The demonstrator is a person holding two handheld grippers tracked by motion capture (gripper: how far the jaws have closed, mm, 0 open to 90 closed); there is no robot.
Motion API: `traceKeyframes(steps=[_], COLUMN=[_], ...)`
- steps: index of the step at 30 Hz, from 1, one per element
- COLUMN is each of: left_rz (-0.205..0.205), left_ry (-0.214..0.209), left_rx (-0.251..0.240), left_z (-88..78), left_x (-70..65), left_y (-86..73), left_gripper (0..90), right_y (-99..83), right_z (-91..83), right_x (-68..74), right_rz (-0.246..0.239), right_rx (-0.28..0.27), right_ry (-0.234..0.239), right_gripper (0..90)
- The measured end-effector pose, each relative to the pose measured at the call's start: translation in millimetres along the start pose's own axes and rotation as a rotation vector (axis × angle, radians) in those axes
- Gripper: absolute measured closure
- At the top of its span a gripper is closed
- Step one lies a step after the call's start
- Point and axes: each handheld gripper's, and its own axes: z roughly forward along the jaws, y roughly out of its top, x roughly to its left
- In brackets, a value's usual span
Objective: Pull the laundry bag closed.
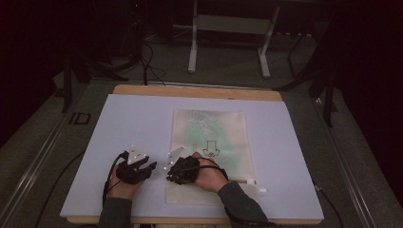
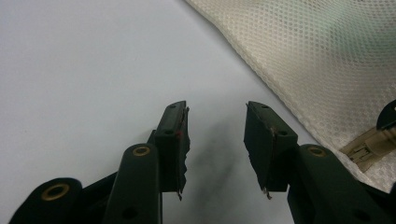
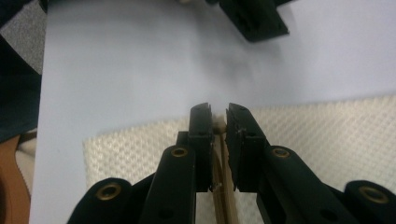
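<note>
A pale lavender sheet (image 1: 142,123) is covering most of the wooden table (image 1: 199,91) and taking up the centre of the high view. On it, right of centre, a cream mesh bag (image 1: 209,133) is lying flat, with a green patch showing through it and a dark printed mark near its middle; its lower edge is reaching towards the bottom of the frame.

At the lower middle of the high view, the right gripper (image 1: 175,175) is sitting over the bag's lower left corner, the hand behind it resting on the mesh. In the right gripper view its jaws are standing nearly together at the centre of the frame, pinching a thin tan strip, the zipper tape (image 3: 219,163), at the bag's edge, where a small pale piece (image 3: 217,122) is poking out between the tips.

Just to its left in the high view, the left gripper (image 1: 151,167) is hanging over bare sheet. In the left gripper view its jaws are standing apart, gripping nothing, with the mesh bag in the upper right of the frame and a small tan zipper part (image 2: 369,147) at the right edge
</note>
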Motion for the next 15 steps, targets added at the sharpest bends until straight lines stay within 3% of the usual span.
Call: traceKeyframes(steps=[5,9,15], left_rz=[-0.002,0.002,0.008], left_ry=[-0.004,-0.006,-0.017], left_rx=[-0.003,-0.001,-0.005], left_z=[-0.1,0.0,-0.3], left_x=[-0.7,-1.0,-2.7], left_y=[0.0,0.0,0.3], left_gripper=[59.0,58.9,58.9], right_y=[-7.4,-10.2,-10.0], right_z=[2.9,8.4,10.7], right_x=[-2.0,-4.7,-8.0], right_rz=[0.008,0.020,0.037], right_rx=[0.016,0.064,0.073], right_ry=[0.015,0.034,0.063], right_gripper=[81.0,80.7,79.8])
